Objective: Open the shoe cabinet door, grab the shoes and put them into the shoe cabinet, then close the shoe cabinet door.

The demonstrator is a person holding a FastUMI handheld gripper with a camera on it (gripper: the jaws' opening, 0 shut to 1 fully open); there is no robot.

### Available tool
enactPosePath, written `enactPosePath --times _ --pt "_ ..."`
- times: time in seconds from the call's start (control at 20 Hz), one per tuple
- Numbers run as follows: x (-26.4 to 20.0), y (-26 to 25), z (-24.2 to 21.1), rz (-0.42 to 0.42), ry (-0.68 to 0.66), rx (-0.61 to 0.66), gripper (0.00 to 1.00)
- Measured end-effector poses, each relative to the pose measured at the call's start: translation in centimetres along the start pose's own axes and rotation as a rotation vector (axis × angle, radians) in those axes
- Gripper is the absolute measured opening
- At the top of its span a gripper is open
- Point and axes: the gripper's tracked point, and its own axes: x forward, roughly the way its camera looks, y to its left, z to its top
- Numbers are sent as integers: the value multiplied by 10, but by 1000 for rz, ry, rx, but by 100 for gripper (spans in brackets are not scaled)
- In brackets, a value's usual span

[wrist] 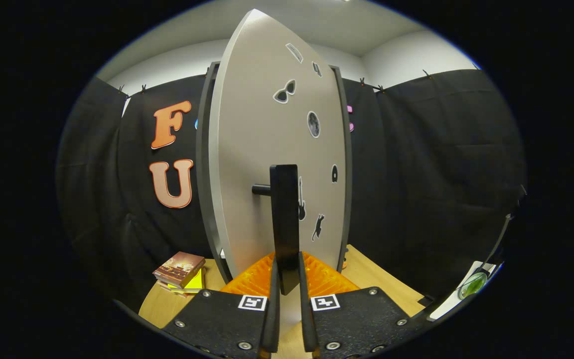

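where the black cloth wall hangs behind everything, the shoe cabinet door (267, 149) fills the middle just ahead of the gripper (287, 299): a tall pale grey panel, seen at a slant so its left edge shows its thickness, standing partly swung out from a dark frame (202, 164) that shows on both sides of it. small dark stickers are scattered over the door's right half, among them a pair of sunglasses, a round moon-like disc, a guitar shape and a cat shape. a black upright bar handle (285, 219) stands off the door on a short round peg (261, 189), and its lower end drops between the jaws, which stand close on either side of it and look clamped on it. just beyond the fingertips an orange ribbed thing (327, 276) lies low at the door's foot. the wooden surface (381, 284) runs under it all, and to the left a small stack of books (180, 271) rests on it, brown cover on top, yellow beneath.
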Motion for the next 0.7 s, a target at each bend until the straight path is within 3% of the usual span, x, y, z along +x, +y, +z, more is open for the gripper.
enactPosePath --times 0.7 --pt "-22 -95 -3 -195 -10 34 15"
